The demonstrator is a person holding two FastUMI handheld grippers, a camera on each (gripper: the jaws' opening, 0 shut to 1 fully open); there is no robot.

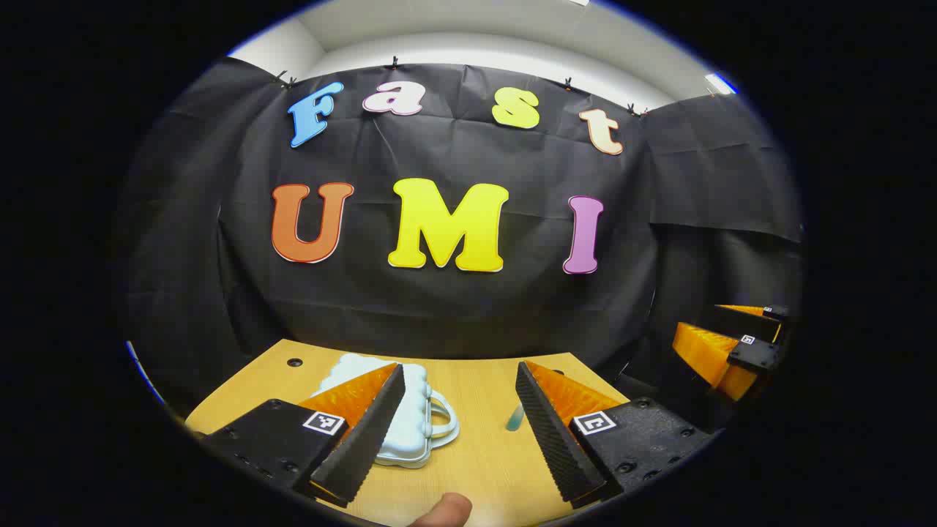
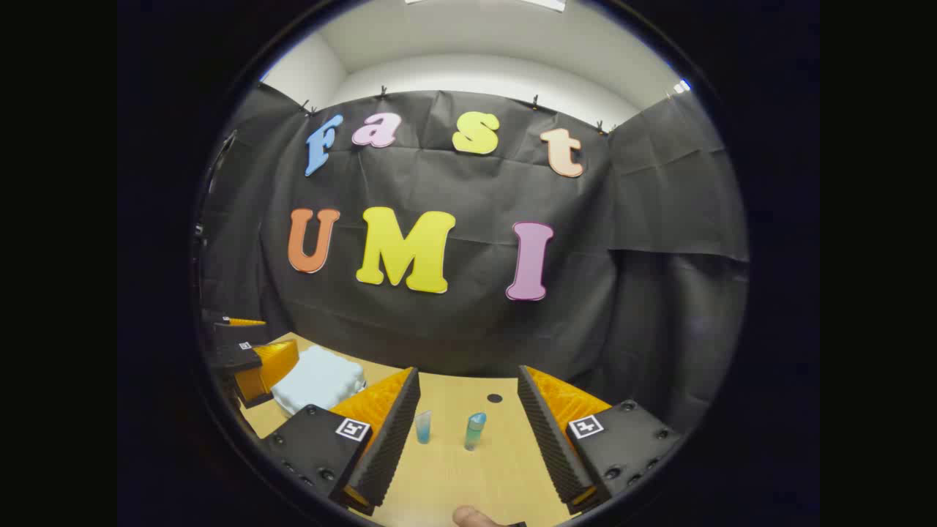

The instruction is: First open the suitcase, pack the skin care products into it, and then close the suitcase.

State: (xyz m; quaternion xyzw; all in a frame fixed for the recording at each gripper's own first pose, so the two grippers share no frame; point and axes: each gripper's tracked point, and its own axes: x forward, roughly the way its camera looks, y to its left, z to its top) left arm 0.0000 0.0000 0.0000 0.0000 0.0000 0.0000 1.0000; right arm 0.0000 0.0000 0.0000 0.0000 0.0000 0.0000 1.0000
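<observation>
Ribbed pads face each other across a wide gap on both tools; nothing is held in either.

Item 1, left gripper (image 1: 459,424): jaws wide, hovering low over the counter (image 1: 476,454). Your fingertip (image 1: 448,510) shows at the bottom edge of the left gripper view. The case (image 1: 410,421) lies just beyond the left finger, partly hidden behind it, pale blue-white, scalloped in outline, lid down, its loop handle (image 1: 444,419) turned toward the gap between the jaws.

Item 2, right gripper (image 2: 468,432): jaws wide, also low over the counter. Two small bottles stand upright between and just beyond the fingers: a clear blue bottle (image 2: 423,426) on the left, a teal-capped bottle (image 2: 474,430) beside it, near each other but apart. From this side the case (image 2: 316,380) sits off to the left with the left gripper (image 2: 252,359) close by it.

Item 3, step in hand, as judged: opening the case, which looks shut and untouched.

Handling notes for you:
- Bring the left jaws square to the lid's front edge near the handle; which seam is the opening one cannot be told from here, so approach slowly.
- A light shell of this kind will likely slide; steady the base with the right tool before lifting.
- Lift the lid fully back so it rests open on its own.
- Keep the right tool's sweep clear of the bottles; upright and slim, they would probably tip easily.
</observation>
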